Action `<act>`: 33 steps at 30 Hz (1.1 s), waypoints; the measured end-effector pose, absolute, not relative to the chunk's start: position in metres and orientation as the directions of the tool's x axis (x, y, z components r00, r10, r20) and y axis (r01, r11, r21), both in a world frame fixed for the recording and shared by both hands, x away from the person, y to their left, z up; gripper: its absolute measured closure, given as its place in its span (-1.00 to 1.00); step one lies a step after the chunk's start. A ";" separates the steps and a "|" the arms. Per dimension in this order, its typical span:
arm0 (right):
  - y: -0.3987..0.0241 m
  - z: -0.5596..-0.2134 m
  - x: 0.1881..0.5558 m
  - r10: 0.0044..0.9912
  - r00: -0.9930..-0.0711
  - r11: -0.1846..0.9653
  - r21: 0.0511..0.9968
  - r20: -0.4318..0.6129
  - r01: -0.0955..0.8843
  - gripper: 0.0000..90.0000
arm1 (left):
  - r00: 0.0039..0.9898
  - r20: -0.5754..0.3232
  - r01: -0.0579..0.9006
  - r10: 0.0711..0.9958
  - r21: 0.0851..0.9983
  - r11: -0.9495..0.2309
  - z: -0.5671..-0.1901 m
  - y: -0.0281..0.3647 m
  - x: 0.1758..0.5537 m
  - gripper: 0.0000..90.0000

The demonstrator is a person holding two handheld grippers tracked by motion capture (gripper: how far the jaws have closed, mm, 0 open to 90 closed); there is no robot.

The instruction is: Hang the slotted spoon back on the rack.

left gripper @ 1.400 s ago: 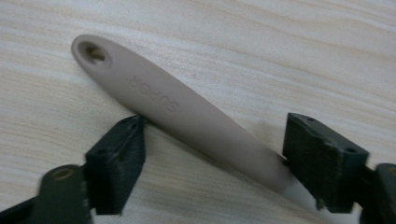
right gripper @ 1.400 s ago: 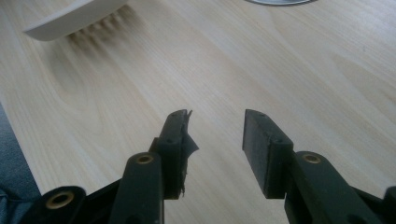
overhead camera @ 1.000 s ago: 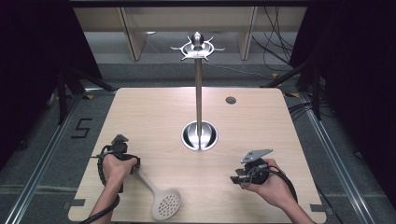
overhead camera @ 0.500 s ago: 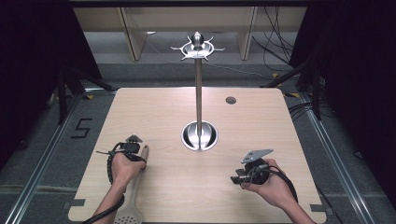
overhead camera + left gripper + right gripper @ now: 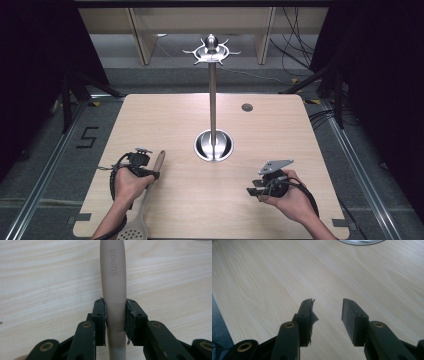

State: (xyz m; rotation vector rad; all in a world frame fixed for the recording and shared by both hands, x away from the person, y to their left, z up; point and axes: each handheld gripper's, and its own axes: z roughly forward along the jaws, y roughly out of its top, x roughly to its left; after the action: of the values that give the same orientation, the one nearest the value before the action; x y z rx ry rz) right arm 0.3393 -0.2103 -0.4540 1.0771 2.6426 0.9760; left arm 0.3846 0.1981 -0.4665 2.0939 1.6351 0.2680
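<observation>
Left gripper [image 5: 115, 315] clamps the beige, smooth slotted spoon [image 5: 113, 277] by its rounded handle marked SUPOR.

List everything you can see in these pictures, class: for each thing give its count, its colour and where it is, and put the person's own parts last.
Slotted spoon: one, beige handle with a perforated head, near left of the table, handle clamped in the left claw.
Utensil stand: one, silver, a pole with hooks at the top on a round base at the table's middle.
Table: one, light wood, under everything.
Small round hole cover: one, dark grey, far right part of the table.
Shelving: one unit, pale wood, behind the table.
Left claw: one, black, shut on the spoon handle.
Right claw: one, black, open above the near right of the table.
</observation>
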 end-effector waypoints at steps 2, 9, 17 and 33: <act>-0.211 -0.454 0.340 0.659 -0.744 0.543 0.616 0.108 0.570 0.36 | 0.296 -0.153 0.845 0.943 0.502 -0.183 -0.462 0.201 0.379 0.57; -0.212 -0.455 0.342 0.646 -0.761 0.543 0.660 0.067 0.519 0.35 | 0.378 -0.172 0.754 0.910 0.627 -0.195 -0.449 0.213 0.362 0.57; -0.212 -0.453 0.340 0.650 -0.755 0.532 0.661 0.080 0.528 0.35 | 0.423 -0.171 0.646 0.890 0.746 -0.164 -0.434 0.227 0.340 0.57; -0.211 -0.450 0.339 0.647 -0.759 0.517 0.686 0.079 0.512 0.34 | 0.440 -0.160 0.490 0.884 0.867 -0.087 -0.417 0.235 0.304 0.57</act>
State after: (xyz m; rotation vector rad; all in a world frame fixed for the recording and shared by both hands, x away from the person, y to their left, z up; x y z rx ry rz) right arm 0.3390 -0.2113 -0.4504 0.9927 2.5692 1.0674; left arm 0.3041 0.2348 -0.4167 1.7322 1.1911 0.5135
